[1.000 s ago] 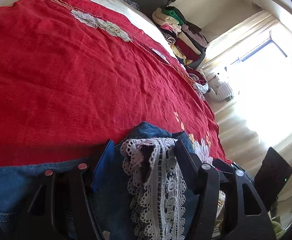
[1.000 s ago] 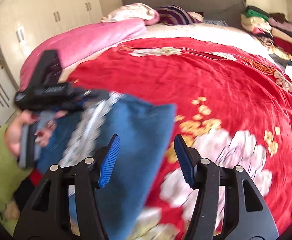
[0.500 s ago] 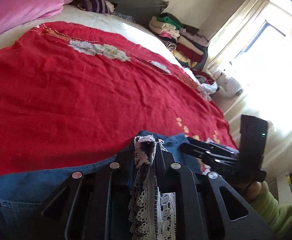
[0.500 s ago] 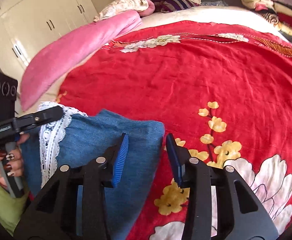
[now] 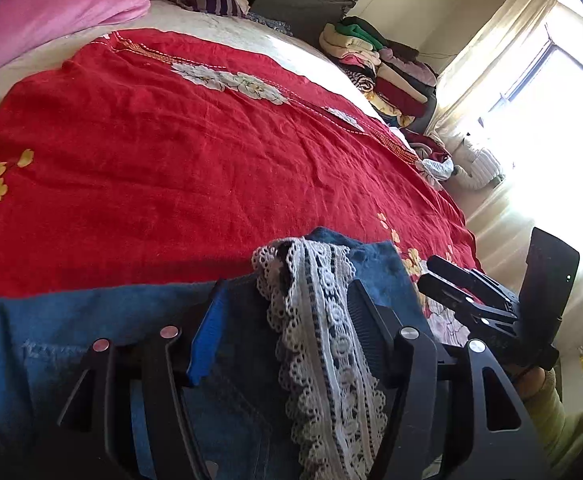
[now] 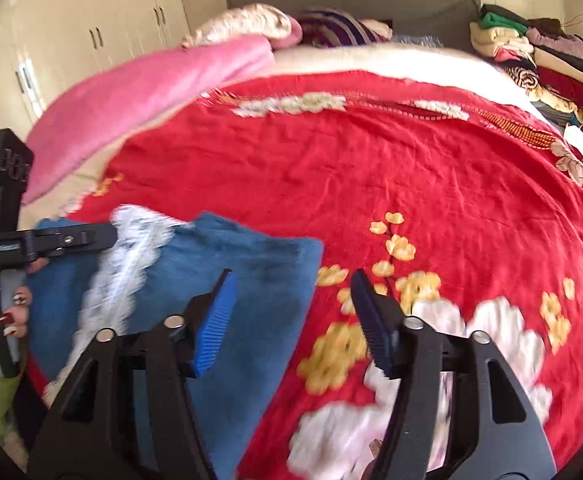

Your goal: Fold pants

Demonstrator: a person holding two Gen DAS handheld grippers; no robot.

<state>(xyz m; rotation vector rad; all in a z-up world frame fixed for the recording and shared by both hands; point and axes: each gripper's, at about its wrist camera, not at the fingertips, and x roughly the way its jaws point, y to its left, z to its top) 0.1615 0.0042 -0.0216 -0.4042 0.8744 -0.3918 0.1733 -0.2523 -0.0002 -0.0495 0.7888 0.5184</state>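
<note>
The blue denim pants (image 5: 91, 336) with a white lace strip (image 5: 319, 320) lie folded on the red bedspread (image 5: 171, 152) at the near edge. My left gripper (image 5: 287, 300) is open, its jaws standing either side of the lace strip over the denim. In the right wrist view the pants (image 6: 227, 264) and the blurred lace (image 6: 127, 256) lie at the lower left. My right gripper (image 6: 291, 284) is open just above the folded corner of the denim. The left gripper (image 6: 95, 236) shows at the left edge, the right gripper (image 5: 435, 276) at the right of the left wrist view.
A pink blanket (image 6: 139, 96) and pillows (image 6: 331, 28) lie at the head of the bed. A stack of folded clothes (image 6: 539, 52) stands at the far right. White wardrobes (image 6: 71, 40) stand at the left. A bright window (image 5: 551, 80) is to the right.
My left gripper, shut on the lace strip half a second ago, has opened. My right gripper has opened wider and drawn back a little from the denim corner.
</note>
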